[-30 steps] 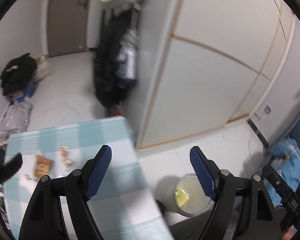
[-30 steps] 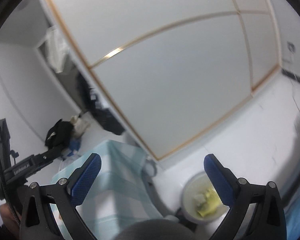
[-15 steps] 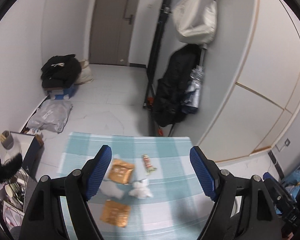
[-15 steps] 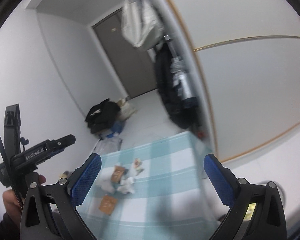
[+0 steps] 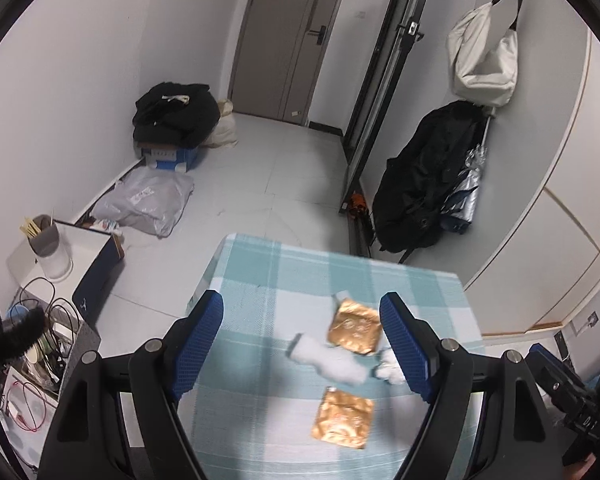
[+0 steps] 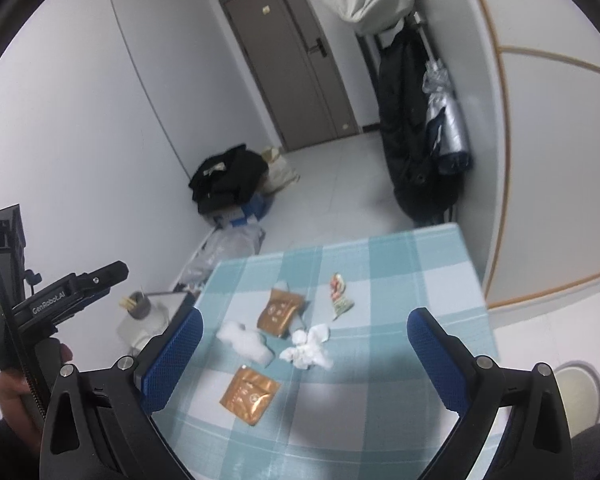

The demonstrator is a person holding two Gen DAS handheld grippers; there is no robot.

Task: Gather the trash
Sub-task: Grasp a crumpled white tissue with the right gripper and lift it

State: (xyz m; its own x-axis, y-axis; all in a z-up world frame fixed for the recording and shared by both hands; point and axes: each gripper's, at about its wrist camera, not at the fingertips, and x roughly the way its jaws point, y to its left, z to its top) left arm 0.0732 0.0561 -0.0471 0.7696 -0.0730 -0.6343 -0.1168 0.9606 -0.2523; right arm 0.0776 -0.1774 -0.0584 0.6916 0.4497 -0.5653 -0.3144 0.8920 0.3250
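Both wrist views look down onto a table covered with a blue-and-white checked cloth [image 6: 416, 276], on which the trash lies in a loose cluster. The left gripper [image 5: 302, 344] hangs above the cloth with its blue-padded jaws spread wide and nothing between the pads; the right gripper [image 6: 304, 354] is likewise spread wide and empty. In the right wrist view, the trash comprises a crumpled white tissue [image 6: 308, 347] near the middle, a second white tissue wad [image 6: 245, 339] just to its left, a far golden-brown foil packet [image 6: 281, 311] touching that wad, a near golden-brown foil packet [image 6: 250, 394] lying apart towards the camera, and a small colourful wrapper [image 6: 339, 295] farther back, to the right of the far packet. In the left wrist view the same items lie under the right-hand jaw, with the crumpled tissue partly hidden behind it. At the lower right of the right wrist view, part of a pale round bin [image 6: 580, 394] stands on the floor beside the table. A hand [image 6: 18, 380] holding the left gripper's handle shows at the left edge. Beyond the table are a grey door [image 5: 288, 36], a black coat [image 5: 424, 184] hanging by the wall, and a black heap of clothes on a blue box [image 5: 172, 156].
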